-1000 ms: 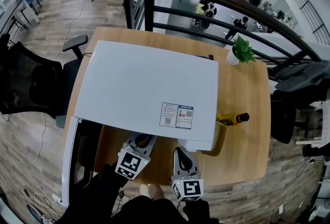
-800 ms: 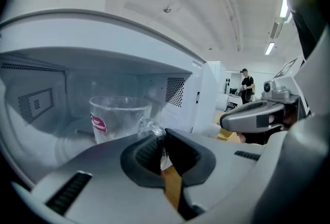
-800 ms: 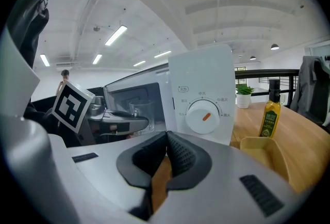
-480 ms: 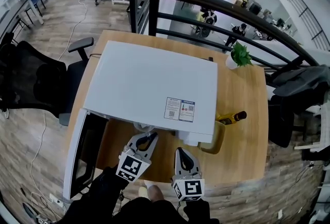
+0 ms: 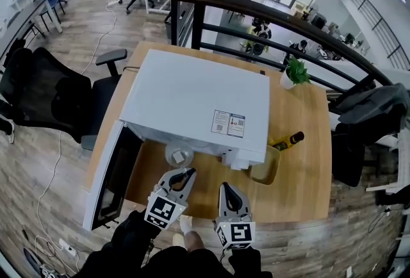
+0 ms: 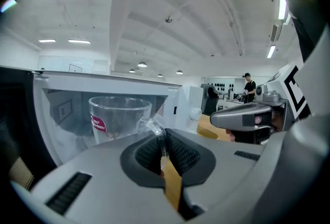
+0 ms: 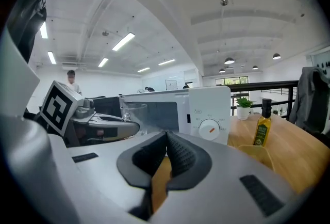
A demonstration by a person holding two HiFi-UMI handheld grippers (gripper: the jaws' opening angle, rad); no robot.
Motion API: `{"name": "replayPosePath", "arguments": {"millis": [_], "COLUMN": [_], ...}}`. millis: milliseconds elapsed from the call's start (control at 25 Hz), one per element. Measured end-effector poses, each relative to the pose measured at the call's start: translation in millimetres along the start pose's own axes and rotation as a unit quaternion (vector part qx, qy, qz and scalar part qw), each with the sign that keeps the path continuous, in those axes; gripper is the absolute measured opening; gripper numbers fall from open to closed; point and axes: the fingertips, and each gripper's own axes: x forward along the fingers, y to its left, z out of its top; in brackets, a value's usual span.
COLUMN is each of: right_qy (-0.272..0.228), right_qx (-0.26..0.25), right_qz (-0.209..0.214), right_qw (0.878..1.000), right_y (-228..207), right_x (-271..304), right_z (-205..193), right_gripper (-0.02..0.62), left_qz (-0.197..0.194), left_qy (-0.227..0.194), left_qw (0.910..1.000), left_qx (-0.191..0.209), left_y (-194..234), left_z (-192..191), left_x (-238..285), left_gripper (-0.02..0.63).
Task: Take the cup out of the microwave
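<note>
A clear glass cup (image 5: 180,155) with a red label hangs just outside the mouth of the white microwave (image 5: 198,100), above the wooden table (image 5: 301,187). My left gripper (image 5: 185,173) is shut on the cup's handle. In the left gripper view the cup (image 6: 118,117) stands upright in front of the microwave's cavity, and the glass handle (image 6: 153,127) is pinched between the dark pads of the left gripper (image 6: 162,141). My right gripper (image 5: 225,189) is beside it to the right, shut on nothing. The right gripper view shows the right gripper (image 7: 166,139) facing the microwave's dial panel (image 7: 209,114).
The microwave door (image 5: 109,184) hangs open at the left. A yellow container (image 5: 264,168) and an oil bottle (image 5: 288,140) sit right of the microwave, and a potted plant (image 5: 293,70) stands at the far corner. A black chair (image 5: 51,97) is left of the table; a railing runs behind.
Both grippers have drawn back toward me and risen a little. The cup, earlier hidden under the microwave's top, now shows in front of its opening, still in the left gripper.
</note>
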Motion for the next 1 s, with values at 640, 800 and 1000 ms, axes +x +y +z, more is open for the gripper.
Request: {"name": "replayPosePath", "arguments": {"millis": [640,800,1000], "right_qy": [-0.063,-0.076,-0.093], "right_qx": [-0.035,-0.043,-0.057], "right_qz": [0.023,0.031,0.037], "right_qw": [0.997,0.996,0.993], "right_y": [66.9,82.6,98.3], "right_x": [-84.9,-109.8,-138.6], "right_z": [50.7,62.0,71.4], "right_gripper": [0.015,0.015,0.015], "left_qz": [0.041,0.051,0.07], "left_qy": [-0.047,-0.059,-0.077], "left_qw": [0.998,0.9968,0.9943], "left_qx": [0.013,0.017,0.022], "left_y": [-52.3,-68.6,-83.0], "left_z": [43.8,55.7,67.1], "left_x": [-129.9,-162.0,-197.4], "left_gripper": [0.025,0.025,0.025]}}
